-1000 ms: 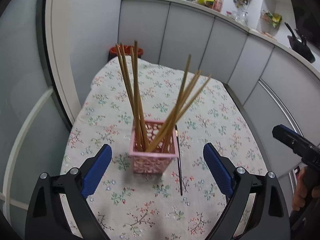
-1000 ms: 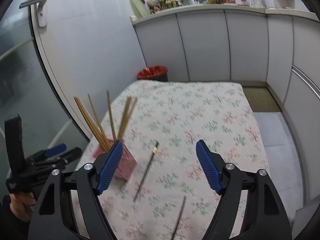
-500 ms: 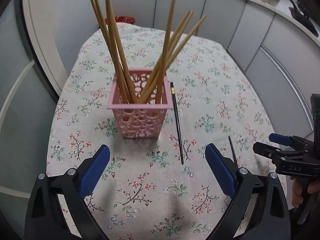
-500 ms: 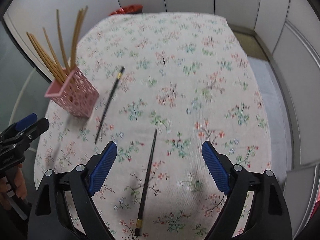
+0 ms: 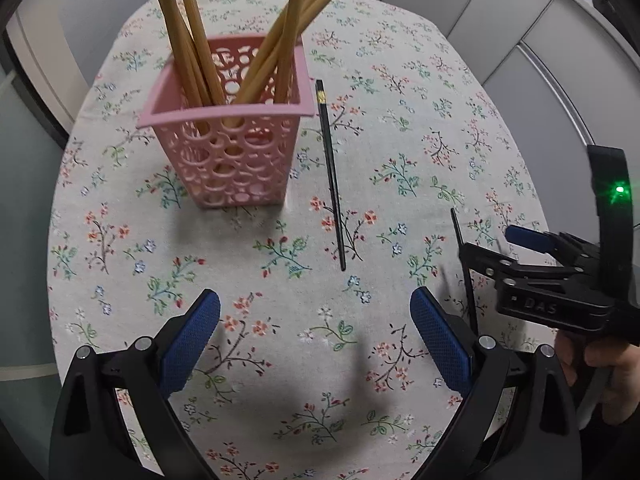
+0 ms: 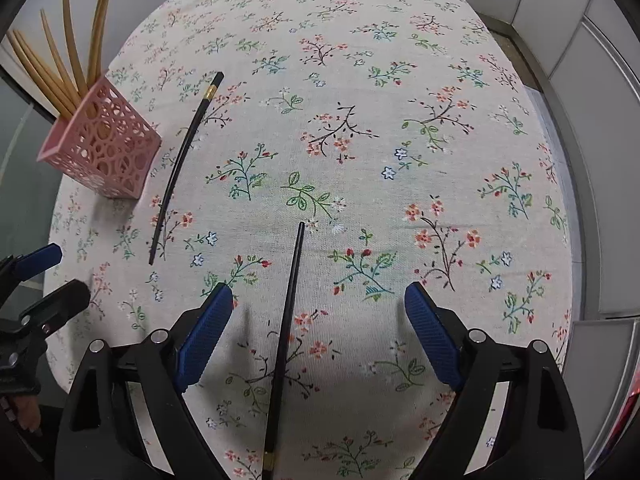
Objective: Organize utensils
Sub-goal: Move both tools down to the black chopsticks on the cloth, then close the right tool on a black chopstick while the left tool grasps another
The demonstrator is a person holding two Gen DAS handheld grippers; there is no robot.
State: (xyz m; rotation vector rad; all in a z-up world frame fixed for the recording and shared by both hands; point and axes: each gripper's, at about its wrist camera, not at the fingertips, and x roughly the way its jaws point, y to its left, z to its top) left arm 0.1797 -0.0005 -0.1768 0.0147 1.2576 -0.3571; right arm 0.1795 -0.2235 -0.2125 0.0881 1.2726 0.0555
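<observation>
Basket (image 5: 232, 148) on table (image 5: 420, 80) — 2 chopsticks (image 5: 331, 176) lying right.

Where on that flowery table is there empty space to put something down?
The wide stretch of tablecloth right of and beyond the two black chopsticks is bare to the far edge. The strip in front of the pink basket is free too. It is crowded at the basket, where one chopstick lies close beside it.
</observation>
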